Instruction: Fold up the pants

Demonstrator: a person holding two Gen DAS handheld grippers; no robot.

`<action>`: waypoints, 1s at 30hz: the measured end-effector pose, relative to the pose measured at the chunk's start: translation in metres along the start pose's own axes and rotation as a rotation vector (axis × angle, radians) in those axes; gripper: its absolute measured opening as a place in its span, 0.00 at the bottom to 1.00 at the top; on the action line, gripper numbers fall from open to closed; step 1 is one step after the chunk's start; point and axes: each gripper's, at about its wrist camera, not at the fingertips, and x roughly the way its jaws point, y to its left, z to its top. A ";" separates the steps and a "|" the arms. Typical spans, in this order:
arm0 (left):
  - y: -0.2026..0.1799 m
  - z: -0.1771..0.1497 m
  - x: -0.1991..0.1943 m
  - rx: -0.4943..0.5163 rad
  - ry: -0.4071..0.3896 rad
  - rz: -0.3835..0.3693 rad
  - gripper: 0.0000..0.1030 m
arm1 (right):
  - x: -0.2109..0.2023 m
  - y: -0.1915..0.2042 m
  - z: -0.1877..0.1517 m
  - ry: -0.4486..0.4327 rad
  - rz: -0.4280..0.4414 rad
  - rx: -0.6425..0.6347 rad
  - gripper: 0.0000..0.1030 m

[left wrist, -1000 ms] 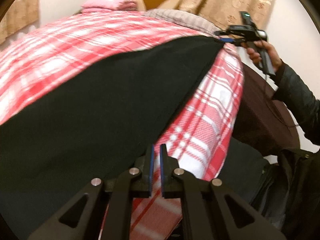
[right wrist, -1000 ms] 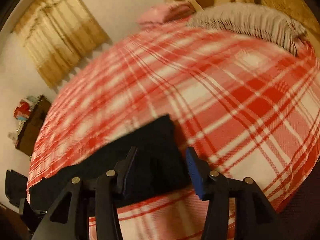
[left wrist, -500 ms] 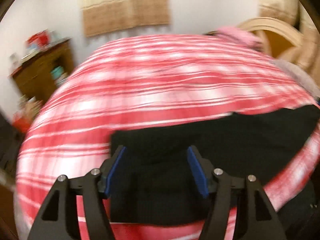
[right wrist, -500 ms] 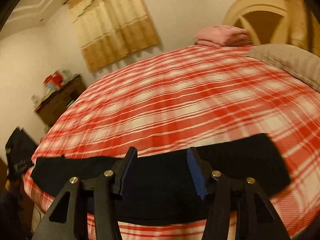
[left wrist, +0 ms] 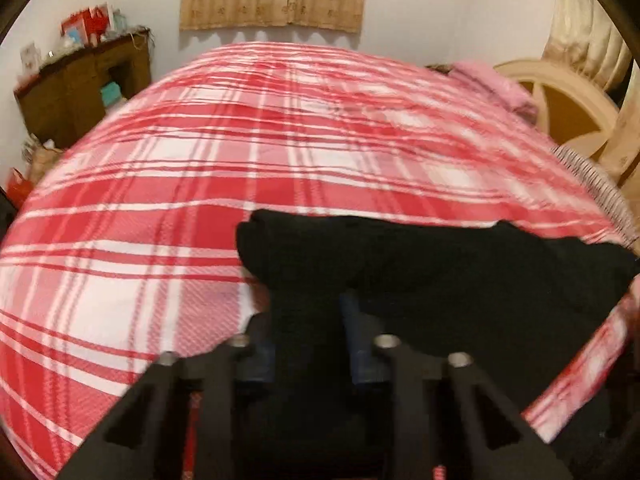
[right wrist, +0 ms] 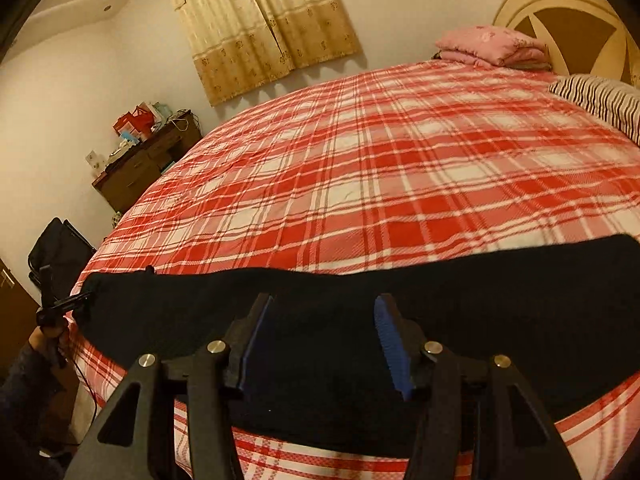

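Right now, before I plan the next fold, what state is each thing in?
pants: spread in a long strip on the plaid bedspread
left gripper: jaws closing, pants fabric between them
right gripper: jaws open over the pants, holding nothing
curtain: drawn shut
pink blanket: folded

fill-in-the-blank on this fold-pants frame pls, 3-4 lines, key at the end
1. The pants lying along the near edge of the bed are ____ in colour.
2. The bedspread has a red and white ____ pattern.
3. The folded blanket at the far end of the bed is ____.
4. The jaws of the right gripper stand ____, with pants fabric below the gap.

Missing words: black; plaid; pink; open
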 end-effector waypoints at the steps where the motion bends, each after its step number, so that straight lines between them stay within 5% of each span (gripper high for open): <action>1: 0.001 0.000 -0.001 -0.003 0.003 0.010 0.23 | 0.002 0.000 -0.001 0.001 0.001 0.009 0.53; 8: 0.018 0.008 -0.028 -0.082 -0.063 -0.042 0.22 | 0.004 -0.005 -0.001 -0.007 0.006 0.043 0.53; 14: 0.024 0.004 -0.008 -0.042 0.006 0.028 0.23 | 0.009 -0.013 -0.007 0.017 -0.001 0.064 0.53; 19: 0.028 0.000 -0.016 -0.069 -0.022 0.084 0.48 | 0.011 -0.026 -0.019 0.046 -0.013 0.102 0.53; 23: 0.031 0.004 -0.037 -0.066 -0.082 0.157 0.49 | 0.010 -0.024 -0.025 0.059 -0.075 0.051 0.53; 30: -0.005 0.006 -0.054 -0.037 -0.134 0.127 0.66 | 0.016 0.012 -0.031 0.090 -0.171 -0.077 0.60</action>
